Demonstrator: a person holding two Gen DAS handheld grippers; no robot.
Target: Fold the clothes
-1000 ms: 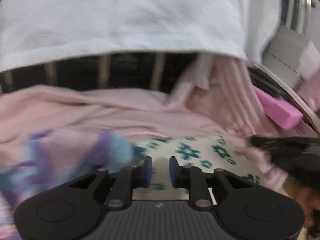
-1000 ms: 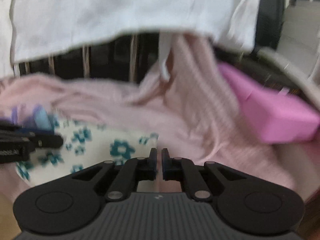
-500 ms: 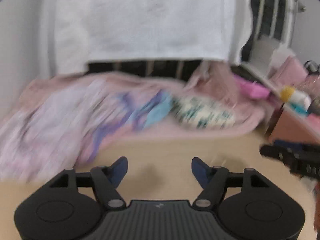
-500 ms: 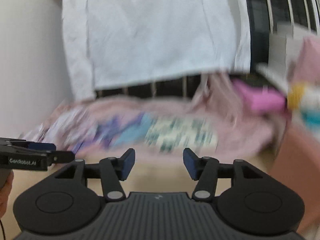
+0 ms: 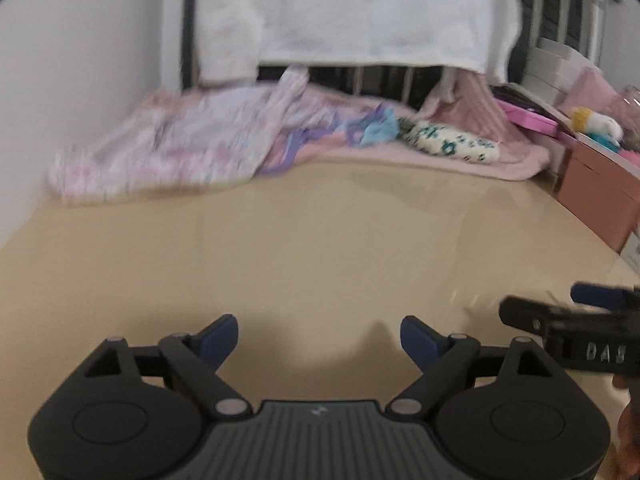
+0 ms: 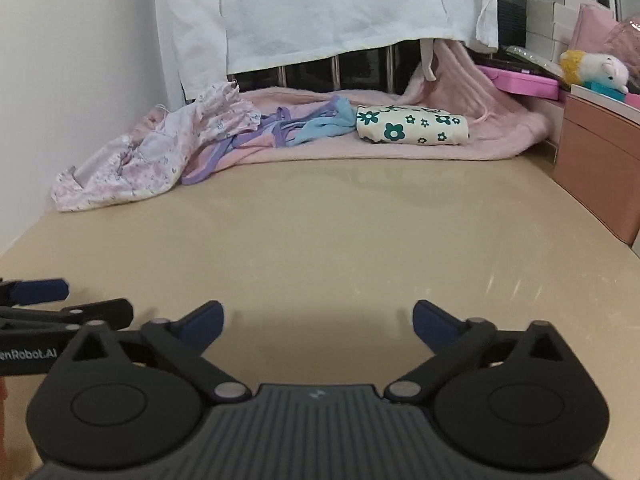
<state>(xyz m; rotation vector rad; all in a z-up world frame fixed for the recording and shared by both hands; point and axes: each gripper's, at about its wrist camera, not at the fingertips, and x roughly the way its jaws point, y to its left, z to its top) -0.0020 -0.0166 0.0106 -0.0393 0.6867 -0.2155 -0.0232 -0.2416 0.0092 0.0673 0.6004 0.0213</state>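
Right wrist view: right gripper (image 6: 318,320) and left gripper (image 5: 319,334) both empty over bare tabletop (image 6: 340,232), jaws opening wide. Folded floral garment (image 6: 412,125) sits on pink blanket (image 6: 500,136) at the far edge; crumpled pale floral garment (image 6: 152,160) far left. Likely next: thin, limp, light fabric, so pinch hem or shoulder corners, not the bunched middle.

Right gripper (image 6: 318,322) jaws opening, empty, over table (image 6: 320,232); folded floral garment (image 6: 412,125) beyond.

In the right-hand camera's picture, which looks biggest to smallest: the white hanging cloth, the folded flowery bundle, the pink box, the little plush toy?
1. white hanging cloth
2. folded flowery bundle
3. pink box and plush toy: too alike to rank, and the box is partly hidden.
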